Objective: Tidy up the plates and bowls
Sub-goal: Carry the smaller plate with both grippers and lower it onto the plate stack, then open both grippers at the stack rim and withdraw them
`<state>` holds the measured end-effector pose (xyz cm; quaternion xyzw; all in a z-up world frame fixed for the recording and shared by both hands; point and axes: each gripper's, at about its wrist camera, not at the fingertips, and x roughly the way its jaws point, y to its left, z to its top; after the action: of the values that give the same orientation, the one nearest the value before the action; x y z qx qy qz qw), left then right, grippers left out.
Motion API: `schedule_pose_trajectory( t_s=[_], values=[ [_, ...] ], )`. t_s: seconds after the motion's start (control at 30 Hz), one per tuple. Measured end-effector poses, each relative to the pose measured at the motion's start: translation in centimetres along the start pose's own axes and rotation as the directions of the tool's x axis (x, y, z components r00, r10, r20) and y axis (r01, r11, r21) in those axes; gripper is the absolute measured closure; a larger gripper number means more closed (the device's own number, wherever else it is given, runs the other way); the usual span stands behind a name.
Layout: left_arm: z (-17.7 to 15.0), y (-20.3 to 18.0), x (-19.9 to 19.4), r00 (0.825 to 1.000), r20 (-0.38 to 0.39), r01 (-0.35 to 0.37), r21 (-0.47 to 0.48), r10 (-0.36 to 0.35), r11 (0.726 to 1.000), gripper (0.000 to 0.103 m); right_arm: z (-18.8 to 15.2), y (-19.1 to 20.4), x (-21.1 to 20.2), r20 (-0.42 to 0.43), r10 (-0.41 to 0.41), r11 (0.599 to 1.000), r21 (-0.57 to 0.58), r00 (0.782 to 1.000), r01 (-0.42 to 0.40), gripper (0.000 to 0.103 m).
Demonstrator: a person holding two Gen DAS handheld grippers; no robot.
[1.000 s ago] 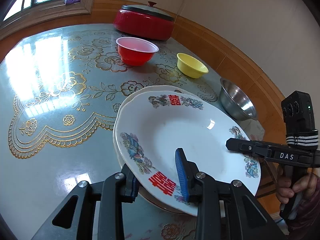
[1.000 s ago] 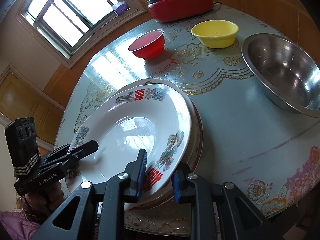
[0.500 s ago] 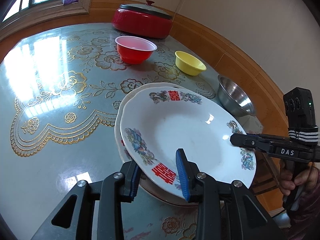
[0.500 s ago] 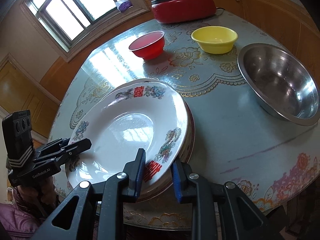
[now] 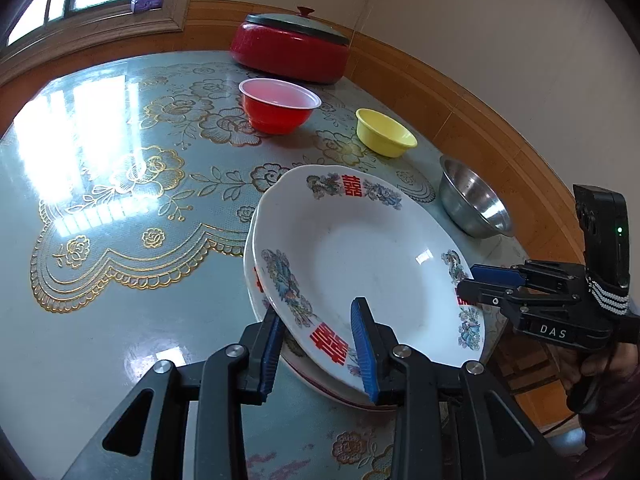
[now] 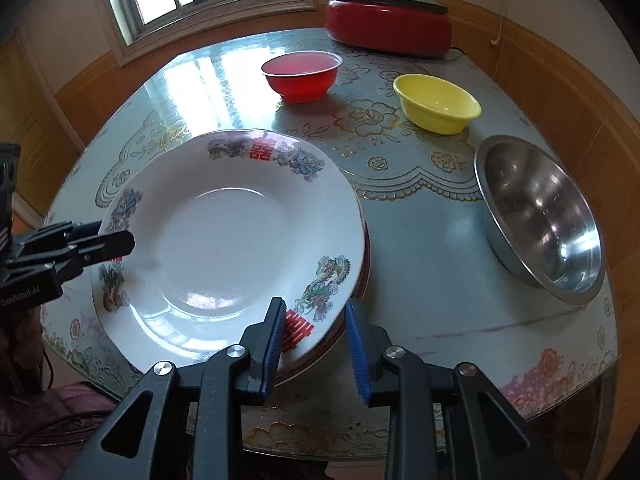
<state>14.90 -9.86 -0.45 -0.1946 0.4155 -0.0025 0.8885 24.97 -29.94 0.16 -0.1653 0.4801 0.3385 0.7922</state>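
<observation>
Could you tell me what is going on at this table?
A person holds a gripper in each hand at opposite edges of the top plate, which rests on a lower plate on the table. The left gripper looks clamped on its rim. The right gripper has just been opening its jaws, which now stand off the rim between them. The red bowl, yellow bowl and steel bowl stand apart, untouched.

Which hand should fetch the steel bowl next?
Right. The right gripper has just been opening, with the rim of the top plate loose between its jaws, and the steel bowl lies nearest it. The left gripper grips that plate.
</observation>
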Motion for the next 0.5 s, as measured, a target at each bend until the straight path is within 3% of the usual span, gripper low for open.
schedule_pose_trajectory(
  t_s=[0.4, 0.5],
  values=[
    [-0.5, 0.2, -0.6, 0.999, 0.011, -0.045, 0.026, 0.045, 0.999, 0.067, 0.6, -1.4, 0.1, 0.012, -0.015, 0.996, 0.088, 1.0, 0.014, 0.074],
    [-0.8, 0.7, -1.0, 1.0, 0.018, -0.025, 0.015, 0.024, 1.0, 0.067, 1.1, -1.7, 0.7, 0.022, -0.015, 0.994, 0.112, 1.0, 0.013, 0.074]
  ],
)
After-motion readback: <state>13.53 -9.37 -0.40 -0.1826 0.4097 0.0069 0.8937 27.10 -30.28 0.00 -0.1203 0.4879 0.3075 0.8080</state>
